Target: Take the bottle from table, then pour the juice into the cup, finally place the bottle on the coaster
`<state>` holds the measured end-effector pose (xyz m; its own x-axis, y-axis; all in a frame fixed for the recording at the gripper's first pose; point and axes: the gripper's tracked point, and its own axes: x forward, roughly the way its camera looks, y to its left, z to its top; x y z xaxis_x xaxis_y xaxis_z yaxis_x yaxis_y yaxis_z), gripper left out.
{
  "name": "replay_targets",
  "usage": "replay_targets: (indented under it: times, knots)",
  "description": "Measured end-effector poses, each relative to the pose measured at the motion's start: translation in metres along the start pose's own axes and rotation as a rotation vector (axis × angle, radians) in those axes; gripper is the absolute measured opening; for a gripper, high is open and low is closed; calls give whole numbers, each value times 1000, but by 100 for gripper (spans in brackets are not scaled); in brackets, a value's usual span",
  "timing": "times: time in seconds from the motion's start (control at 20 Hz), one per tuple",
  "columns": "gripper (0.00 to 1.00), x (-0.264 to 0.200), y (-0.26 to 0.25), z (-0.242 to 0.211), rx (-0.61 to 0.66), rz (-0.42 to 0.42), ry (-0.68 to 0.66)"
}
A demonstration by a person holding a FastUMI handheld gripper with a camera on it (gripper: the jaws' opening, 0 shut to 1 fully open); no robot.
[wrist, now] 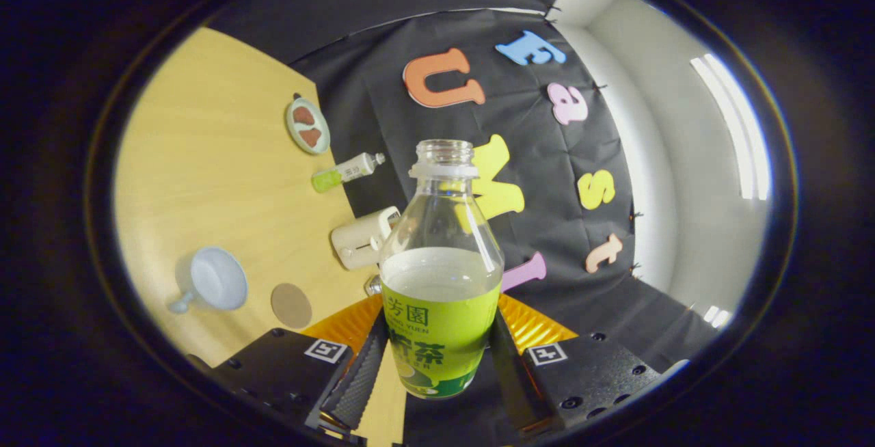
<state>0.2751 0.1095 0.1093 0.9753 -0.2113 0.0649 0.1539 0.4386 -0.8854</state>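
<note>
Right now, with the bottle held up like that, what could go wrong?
1. The bottle has no cap, so a quick tilt could slosh juice onto the table before it gets over the cup.
2. The fingers squeeze only its lower label part; it may slip or twist while pouring.
3. The cup's mouth looks small, and the coaster sits right beside it, so spilled juice could wet the coaster.

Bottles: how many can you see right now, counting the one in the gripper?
2. The open juice bottle is clamped between the gripper fingers. A small capped bottle lies on the table between the plate and the white box. Others may be hidden.
</note>
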Motion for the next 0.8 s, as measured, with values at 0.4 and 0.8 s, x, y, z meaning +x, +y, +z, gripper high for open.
replay_targets:
  times: [0.4,0.8]
  knots:
    - [82,-6,-49,34,665,104,15]
    - [83,2,-91,50,990,74,-90]
